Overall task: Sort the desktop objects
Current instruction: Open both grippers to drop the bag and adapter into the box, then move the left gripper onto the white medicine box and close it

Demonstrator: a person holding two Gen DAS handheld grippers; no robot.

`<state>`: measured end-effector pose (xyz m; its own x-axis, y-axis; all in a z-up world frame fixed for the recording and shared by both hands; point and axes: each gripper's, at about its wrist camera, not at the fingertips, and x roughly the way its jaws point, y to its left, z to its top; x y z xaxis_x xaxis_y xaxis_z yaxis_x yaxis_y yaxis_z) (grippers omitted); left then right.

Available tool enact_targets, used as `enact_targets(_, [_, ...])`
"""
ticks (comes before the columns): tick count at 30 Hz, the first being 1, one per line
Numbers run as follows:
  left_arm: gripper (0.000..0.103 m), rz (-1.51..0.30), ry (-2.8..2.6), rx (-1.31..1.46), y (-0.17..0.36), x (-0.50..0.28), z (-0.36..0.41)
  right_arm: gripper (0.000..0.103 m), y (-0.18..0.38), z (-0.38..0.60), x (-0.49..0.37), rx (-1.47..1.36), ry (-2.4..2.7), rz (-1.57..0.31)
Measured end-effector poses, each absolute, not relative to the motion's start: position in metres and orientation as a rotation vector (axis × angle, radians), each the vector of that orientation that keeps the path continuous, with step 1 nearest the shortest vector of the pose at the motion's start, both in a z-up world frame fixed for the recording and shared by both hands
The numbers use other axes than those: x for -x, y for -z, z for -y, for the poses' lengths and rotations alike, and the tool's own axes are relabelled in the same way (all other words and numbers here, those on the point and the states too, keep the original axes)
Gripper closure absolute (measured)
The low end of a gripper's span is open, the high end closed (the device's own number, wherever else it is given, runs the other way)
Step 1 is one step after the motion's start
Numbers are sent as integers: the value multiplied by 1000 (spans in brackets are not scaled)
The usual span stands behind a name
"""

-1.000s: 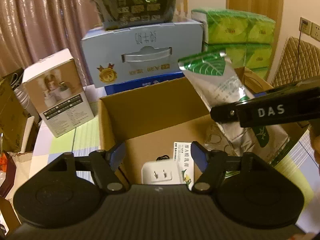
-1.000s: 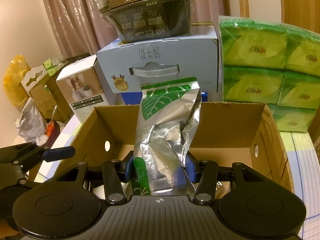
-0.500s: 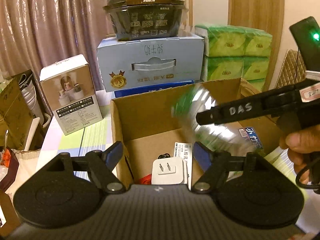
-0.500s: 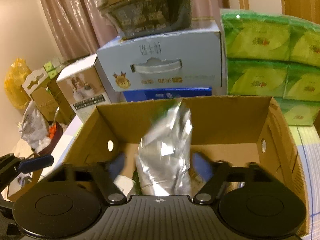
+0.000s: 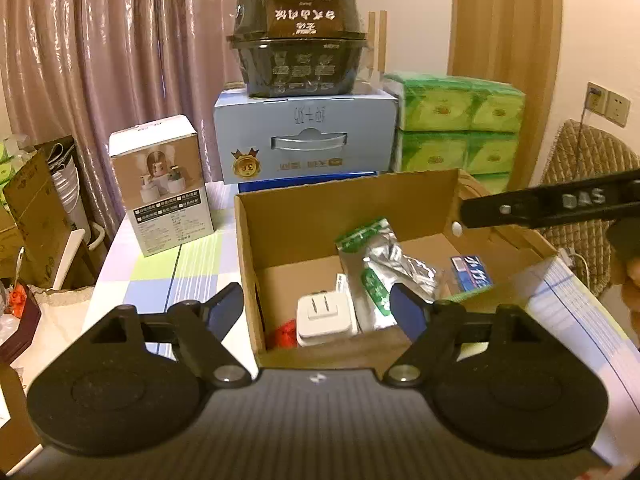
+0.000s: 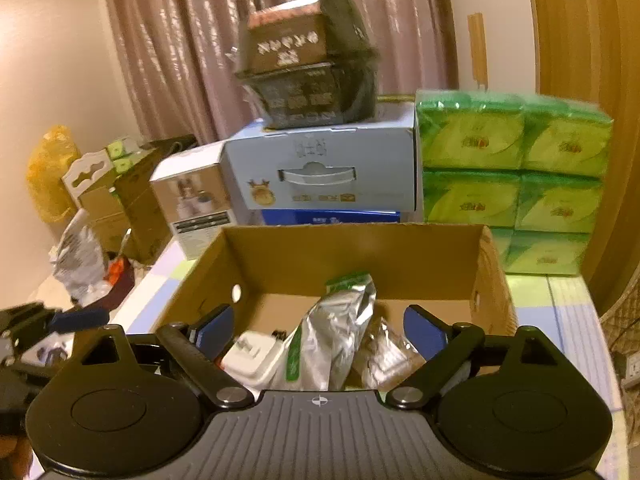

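Note:
An open cardboard box (image 5: 288, 216) (image 6: 352, 248) stands on the table. Inside lie a silver-and-green foil pouch (image 5: 384, 264) (image 6: 336, 332), a white plug adapter (image 5: 324, 316) (image 6: 252, 356), a blue packet (image 5: 472, 274) and a small red item (image 5: 285, 332). My left gripper (image 5: 318, 308) is open and empty, hovering at the box's near wall. My right gripper (image 6: 320, 328) is open and empty, above the box's near edge with the pouch lying between and below its fingers. Its arm shows at the right of the left wrist view (image 5: 560, 204).
Behind the box stand a light blue carton (image 5: 306, 140) topped by a black noodle bowl (image 5: 298, 52), green tissue packs (image 5: 456, 120) and a white product box (image 5: 160, 184). Clutter and cardboard lie off the table's left edge (image 5: 36, 208). A checked tablecloth (image 5: 172, 268) covers the table.
My right gripper opened and released the foil pouch, which dropped into the box. Both grippers pulled back and up from the box.

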<state>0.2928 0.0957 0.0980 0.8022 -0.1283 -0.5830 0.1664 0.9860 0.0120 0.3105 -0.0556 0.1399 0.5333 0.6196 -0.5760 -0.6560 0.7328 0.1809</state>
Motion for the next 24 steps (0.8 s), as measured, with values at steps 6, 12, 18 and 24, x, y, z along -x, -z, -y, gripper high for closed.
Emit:
enact_targets(6, [19, -634, 149, -59, -100, -251, -100, 9, -139, 85, -266, 74, -765, -678])
enact_targets(12, [16, -683, 141, -75, -81, -216, -105, 5, -113, 106, -236, 69, -750, -748])
enact_targets(18, [13, -733, 184, -124, -49, -195, -106, 3, -78, 120, -223, 42, -730, -838])
enact_targets(24, [10, -776, 370, -311, -29, -201, -95, 3, -59, 107, -223, 215, -805, -862])
